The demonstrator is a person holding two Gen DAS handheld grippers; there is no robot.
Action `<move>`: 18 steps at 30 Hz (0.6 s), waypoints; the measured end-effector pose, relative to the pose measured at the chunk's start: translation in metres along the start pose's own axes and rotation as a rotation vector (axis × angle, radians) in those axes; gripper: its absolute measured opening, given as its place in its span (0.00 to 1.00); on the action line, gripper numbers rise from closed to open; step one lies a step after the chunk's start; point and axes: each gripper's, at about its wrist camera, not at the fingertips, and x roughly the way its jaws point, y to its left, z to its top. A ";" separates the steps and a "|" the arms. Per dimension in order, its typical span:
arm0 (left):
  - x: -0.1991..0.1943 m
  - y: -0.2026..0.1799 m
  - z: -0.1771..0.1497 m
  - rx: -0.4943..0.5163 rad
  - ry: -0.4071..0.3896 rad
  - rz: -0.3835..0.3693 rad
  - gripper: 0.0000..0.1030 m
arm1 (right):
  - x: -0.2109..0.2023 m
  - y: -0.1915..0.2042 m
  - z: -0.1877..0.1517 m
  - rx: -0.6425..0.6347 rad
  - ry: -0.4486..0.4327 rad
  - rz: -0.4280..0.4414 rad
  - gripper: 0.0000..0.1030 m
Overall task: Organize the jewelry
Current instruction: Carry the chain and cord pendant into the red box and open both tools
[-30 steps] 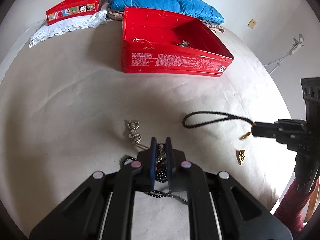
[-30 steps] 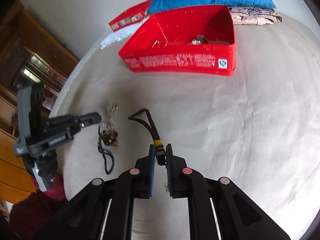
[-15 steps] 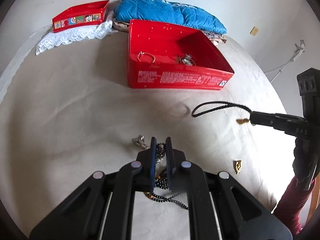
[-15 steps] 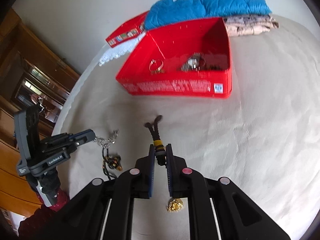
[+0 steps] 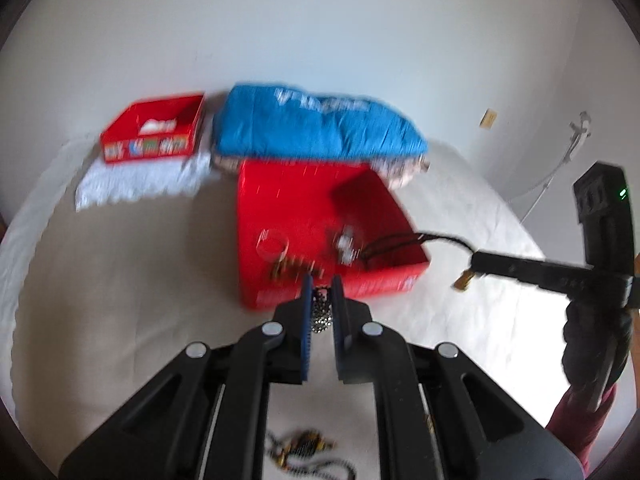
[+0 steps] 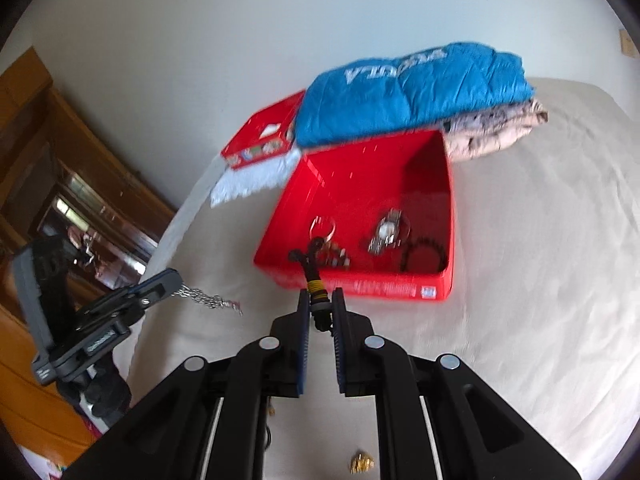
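Left gripper [image 5: 320,285]: you are clamping the beaded chain [image 5: 321,313].
Right gripper [image 6: 320,298]: you are clamping the black cord [image 6: 313,268], red box [image 6: 447,216] just ahead.

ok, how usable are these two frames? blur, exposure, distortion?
Left wrist view: heavy motion blur, the big red box and blue bundle smeared, and the bedsheet blown out white at right. Right wrist view: sharper, the watch in the box is readable, with slight smear on the sheet. Both: strong fisheye curvature and dark corner vignetting.
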 end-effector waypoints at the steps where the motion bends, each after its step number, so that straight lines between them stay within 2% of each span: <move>1: 0.002 -0.004 0.008 0.003 -0.014 -0.003 0.07 | 0.002 -0.001 0.007 0.006 -0.013 -0.008 0.10; 3: 0.013 -0.008 0.021 0.005 -0.020 -0.011 0.07 | 0.009 -0.005 0.021 0.020 -0.024 -0.036 0.10; 8: 0.067 -0.008 0.039 -0.019 0.033 -0.009 0.07 | 0.047 -0.022 0.043 0.058 -0.008 -0.105 0.10; 14: 0.135 0.011 0.053 -0.082 0.052 -0.007 0.07 | 0.098 -0.042 0.058 0.062 0.008 -0.203 0.10; 18: 0.160 0.018 0.056 -0.077 0.053 0.013 0.07 | 0.124 -0.050 0.062 0.057 0.028 -0.228 0.10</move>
